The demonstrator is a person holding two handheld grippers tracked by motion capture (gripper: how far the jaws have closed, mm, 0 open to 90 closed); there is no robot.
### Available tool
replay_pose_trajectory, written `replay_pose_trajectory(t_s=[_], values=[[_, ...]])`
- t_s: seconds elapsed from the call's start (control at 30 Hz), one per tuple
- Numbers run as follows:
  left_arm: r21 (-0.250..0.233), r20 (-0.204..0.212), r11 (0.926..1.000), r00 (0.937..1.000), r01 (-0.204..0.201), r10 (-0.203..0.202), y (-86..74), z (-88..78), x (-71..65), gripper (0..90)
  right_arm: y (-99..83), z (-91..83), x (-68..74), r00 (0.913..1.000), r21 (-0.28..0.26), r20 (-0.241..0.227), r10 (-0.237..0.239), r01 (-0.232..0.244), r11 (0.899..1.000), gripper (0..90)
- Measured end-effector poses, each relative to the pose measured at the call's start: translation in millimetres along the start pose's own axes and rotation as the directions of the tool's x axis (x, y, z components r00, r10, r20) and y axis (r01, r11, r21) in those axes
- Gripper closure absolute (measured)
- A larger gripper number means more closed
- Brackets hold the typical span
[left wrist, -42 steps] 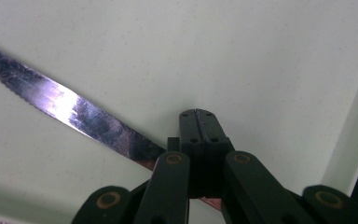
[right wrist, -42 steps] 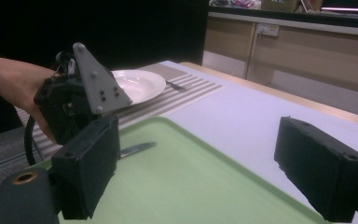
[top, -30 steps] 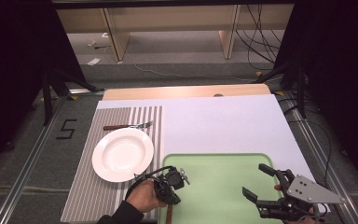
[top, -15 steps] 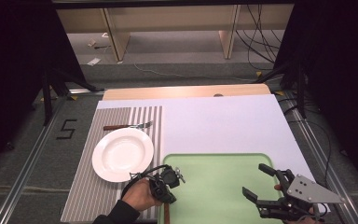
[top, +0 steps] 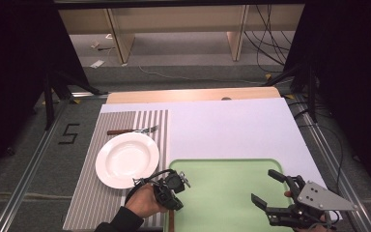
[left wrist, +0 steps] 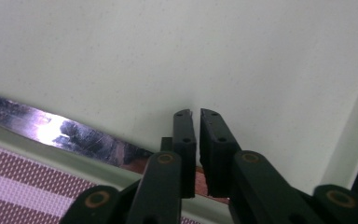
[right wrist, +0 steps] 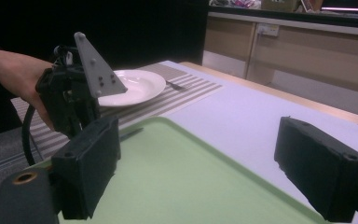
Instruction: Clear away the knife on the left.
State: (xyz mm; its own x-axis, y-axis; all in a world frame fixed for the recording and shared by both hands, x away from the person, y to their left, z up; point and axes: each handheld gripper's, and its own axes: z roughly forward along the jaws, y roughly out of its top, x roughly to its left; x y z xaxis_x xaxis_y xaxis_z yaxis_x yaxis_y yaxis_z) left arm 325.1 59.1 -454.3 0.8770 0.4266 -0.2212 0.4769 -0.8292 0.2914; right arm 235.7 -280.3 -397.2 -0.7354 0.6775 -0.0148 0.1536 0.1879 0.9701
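A black figure "5" is marked on the grey floor left of the table, the one piece of writing that can be read here. On the table, a white sheet laid over a wooden top, a grey-and-white striped placemat carries a fork with a brown handle and, just nearer the person, an empty white plate. Right of the mat lies a pale green tray. A knife rests along the tray's left edge, blade on the rim, brown handle toward the person. The left gripper, held in a hand, points down over that handle with its jaws drawn almost together, a thin slit between them; whether they pinch the handle cannot be told. Over the tray's near right corner the right gripper hangs with jaws spread wide, holding nothing. Beyond the table stand wooden furniture legs and loose black cables, with dark curtains at both sides.
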Motion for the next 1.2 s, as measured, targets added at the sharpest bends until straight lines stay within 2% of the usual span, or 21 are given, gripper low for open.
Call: replay_pose_trajectory(t_s=[0.13,0.17,0.2,0.23,0.27,0.3,0.43,0.57,0.63,0.73,0.8,0.87,0.93,1.0,1.13,1.17,1.2], values=[[-0.034,0.019,0.9994,0.9998,0.01,-0.009,0.1,-3.4,-1.7,65.7,-0.1,-0.1,0.0,1.0,-0.002,0.001,0.001,-0.001,1.0,15.4],[-0.048,0.017,0.9984,0.9994,-0.029,0.03,1.3,-4.4,0.9,60.6,-0.1,0.0,0.0,1.0,-0.002,0.001,0.002,-0.002,1.0,15.4],[-0.063,0.015,0.998,0.9999,-0.007,0.008,1.1,-5.2,-0.9,55.0,-0.1,0.0,0.0,1.0,-0.001,0.001,0.001,-0.001,1.0,15.4],[-0.076,0.008,0.997,0.9998,-0.018,0.019,1.6,-6.1,-1.0,49.3,-0.1,0.0,0.1,1.0,-0.001,0.001,0.001,-0.001,1.0,15.4],[-0.088,0.001,0.9961,1.0,-0.009,0.009,1.4,-6.7,-2.5,44.5,0.0,0.0,0.0,1.0,-0.002,0.0,0.0,0.0,1.0,15.4],[-0.098,-0.008,0.9945,0.9994,-0.035,0.035,2.2,-7.7,-1.1,40.7,0.0,0.0,0.0,1.0,-0.002,0.001,0.0,0.0,1.0,15.4],[-0.141,-0.013,0.9894,0.9993,-0.037,0.036,2.2,-10.8,-1.5,34.6,0.0,-0.1,0.1,1.0,-0.001,0.001,0.001,-0.001,1.0,15.4],[-0.175,-0.03,0.9823,0.9976,-0.067,0.062,2.2,-13.3,-1.3,29.5,-0.1,0.0,-0.1,1.0,-0.002,0.001,0.0,0.0,1.0,15.4],[-0.191,-0.027,0.98,0.9982,-0.058,0.054,1.6,-14.7,-2.9,27.8,0.0,-0.1,0.1,1.0,-0.001,0.001,0.001,-0.001,1.0,15.4],[-0.231,-0.041,0.97,0.9969,-0.075,0.067,1.2,-17.7,-3.6,25.6,-0.1,-0.1,0.0,1.0,-0.001,0.001,0.001,-0.001,1.0,15.4],[-0.257,-0.046,0.9638,0.9971,-0.07,0.06,0.3,-20.6,-4.5,23.6,-0.1,0.0,0.0,1.0,-0.002,0.001,0.0,0.0,1.0,15.4],[-0.287,-0.058,0.9537,0.9954,-0.089,0.076,-0.6,-23.9,-3.4,23.0,-0.1,-0.1,0.1,1.0,-0.002,0.001,0.001,-0.001,1.0,15.4],[-0.314,-0.07,0.9457,0.9953,-0.085,0.066,-2.3,-26.8,-3.5,22.1,-0.1,-0.1,0.1,1.0,-0.001,0.001,0.001,-0.001,1.0,15.4],[-0.336,-0.087,0.9348,0.9919,-0.116,0.092,-3.2,-29.4,-1.7,21.4,-0.1,-0.1,0.1,1.0,-0.001,0.001,0.001,-0.001,1.0,15.4],[-0.371,-0.1,0.9208,0.9911,-0.119,0.088,-6.1,-32.0,-3.3,19.9,-0.1,0.0,0.0,1.0,-0.001,0.002,0.001,-0.001,1.0,15.4],[-0.376,-0.117,0.9145,0.9866,-0.15,0.114,-6.0,-32.9,-2.0,19.6,-0.1,0.0,0.0,1.0,0.0,0.0,0.0,0.0,1.0,15.4],[-0.387,-0.111,0.913,0.9895,-0.129,0.092,-7.2,-33.1,-4.0,19.2,-0.1,0.1,0.1,1.0,0.001,0.001,0.0,0.0,1.0,15.4]])
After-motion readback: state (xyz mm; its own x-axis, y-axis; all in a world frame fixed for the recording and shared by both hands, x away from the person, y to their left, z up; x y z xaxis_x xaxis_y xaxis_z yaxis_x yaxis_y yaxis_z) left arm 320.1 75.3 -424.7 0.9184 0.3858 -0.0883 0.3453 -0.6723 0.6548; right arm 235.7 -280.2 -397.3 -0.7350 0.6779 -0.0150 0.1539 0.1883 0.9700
